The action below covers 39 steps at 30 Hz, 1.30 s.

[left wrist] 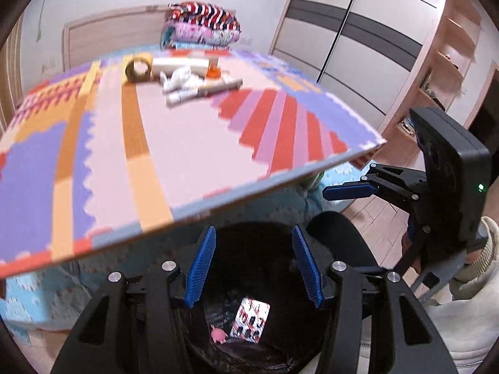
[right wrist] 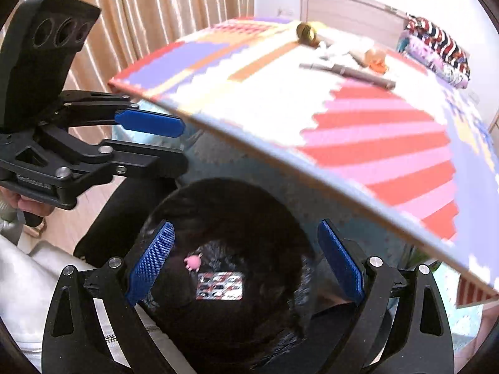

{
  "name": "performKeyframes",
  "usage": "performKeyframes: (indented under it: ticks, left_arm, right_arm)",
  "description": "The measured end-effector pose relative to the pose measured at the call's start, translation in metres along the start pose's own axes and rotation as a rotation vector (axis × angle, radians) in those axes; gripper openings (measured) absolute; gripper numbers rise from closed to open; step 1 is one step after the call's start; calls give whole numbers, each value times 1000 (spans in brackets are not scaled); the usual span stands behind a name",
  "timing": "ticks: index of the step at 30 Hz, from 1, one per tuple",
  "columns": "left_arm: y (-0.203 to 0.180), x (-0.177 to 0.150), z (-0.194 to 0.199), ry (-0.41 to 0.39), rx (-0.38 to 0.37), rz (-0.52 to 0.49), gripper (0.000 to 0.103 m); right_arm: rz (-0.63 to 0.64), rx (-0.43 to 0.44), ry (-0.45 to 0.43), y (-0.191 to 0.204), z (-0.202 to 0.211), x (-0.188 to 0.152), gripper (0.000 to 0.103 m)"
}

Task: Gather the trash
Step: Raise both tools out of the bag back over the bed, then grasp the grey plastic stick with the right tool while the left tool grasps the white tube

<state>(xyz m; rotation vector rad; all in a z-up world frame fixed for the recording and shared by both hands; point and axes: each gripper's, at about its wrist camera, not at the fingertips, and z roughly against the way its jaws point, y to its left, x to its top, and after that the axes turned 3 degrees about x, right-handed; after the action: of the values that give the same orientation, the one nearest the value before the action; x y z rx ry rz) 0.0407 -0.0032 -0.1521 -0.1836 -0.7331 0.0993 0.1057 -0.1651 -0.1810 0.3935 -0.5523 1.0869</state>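
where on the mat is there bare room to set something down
The near half of the foam mat is bare, from its front edge up to the pens. The far end is crowded: tape roll, crumpled tissue, white tube.

Folded striped bedding (left wrist: 202,26) is piled far ahead by the headboard (left wrist: 115,28); a wardrobe (left wrist: 352,37) stands ahead-right, and curtains (right wrist: 149,9) hang ahead-left.
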Motion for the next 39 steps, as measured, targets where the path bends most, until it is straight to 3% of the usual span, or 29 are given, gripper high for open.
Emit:
performKeyframes:
  ticks: [13,23,32,34,36,39]
  left_arm:
    - [16,39,11,-67,47,-49,49]
    - [35,64,-7,-78,64,-57,49]
    - [63,88,-32,-67,79,-23,49]
    - [70,94,-39,-64,82,-13,49]
    - [74,99,-45,-61,86,-10,49]
    - [80,108,-55,-57,92,-15,49]
  right_arm:
    - [-13,-37,-85,-39,17,39,93]
    - [7,-102,-109,-72,12,72,93]
    - [28,-104,-126,-103,-3,103,93]
    - [40,-110,-119,-108,-10,109,90]
    - [55,-101,-105,-114,-18,116,78]
    - [59,-106,-101,-124,-26,125,77]
